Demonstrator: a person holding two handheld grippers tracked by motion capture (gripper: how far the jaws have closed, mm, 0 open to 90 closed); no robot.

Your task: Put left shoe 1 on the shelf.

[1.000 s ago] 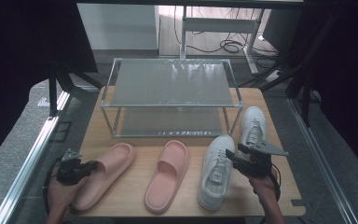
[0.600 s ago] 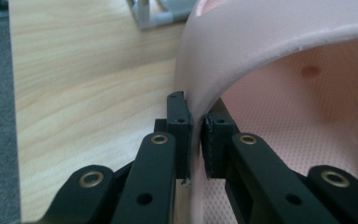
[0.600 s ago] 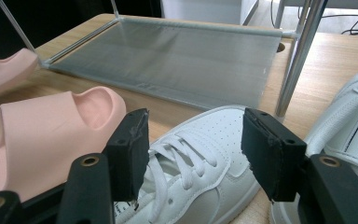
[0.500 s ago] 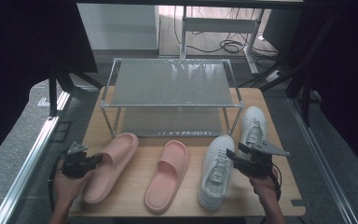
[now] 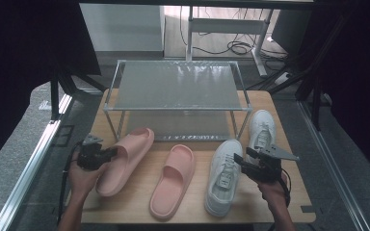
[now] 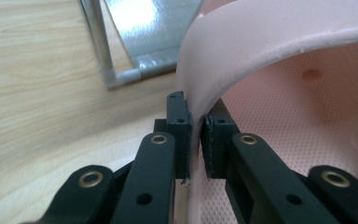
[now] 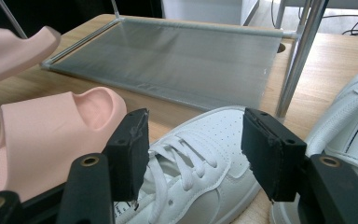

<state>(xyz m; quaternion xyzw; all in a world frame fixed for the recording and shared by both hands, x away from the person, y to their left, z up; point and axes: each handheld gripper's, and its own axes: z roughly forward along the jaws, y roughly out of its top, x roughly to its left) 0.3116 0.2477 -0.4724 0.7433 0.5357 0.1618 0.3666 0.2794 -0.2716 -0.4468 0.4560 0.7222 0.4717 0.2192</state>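
My left gripper (image 5: 110, 154) (image 6: 196, 135) is shut on the side edge of the strap of a pink slipper (image 5: 127, 154) (image 6: 284, 93). That slipper is raised off the table, its toe pointing at the metal rack (image 5: 173, 86). Flat on the table beside it lies a second pink slipper (image 5: 173, 180) (image 7: 51, 135). My right gripper (image 5: 243, 156) (image 7: 193, 154) is open, its jaws spread just above the laces of a white sneaker (image 5: 224, 175) (image 7: 200, 186). Nothing is between its pads.
Another white sneaker (image 5: 261, 129) (image 7: 349, 126) stands right of the rack's front leg. The two-shelf rack takes up the back of the wooden table (image 5: 270, 202), and its lower shelf (image 7: 177, 60) is bare. Black frames and cables surround the table.
The left gripper has lifted the pink slipper and carried it forward and right, toward the rack. The right gripper has stayed over the white sneaker.
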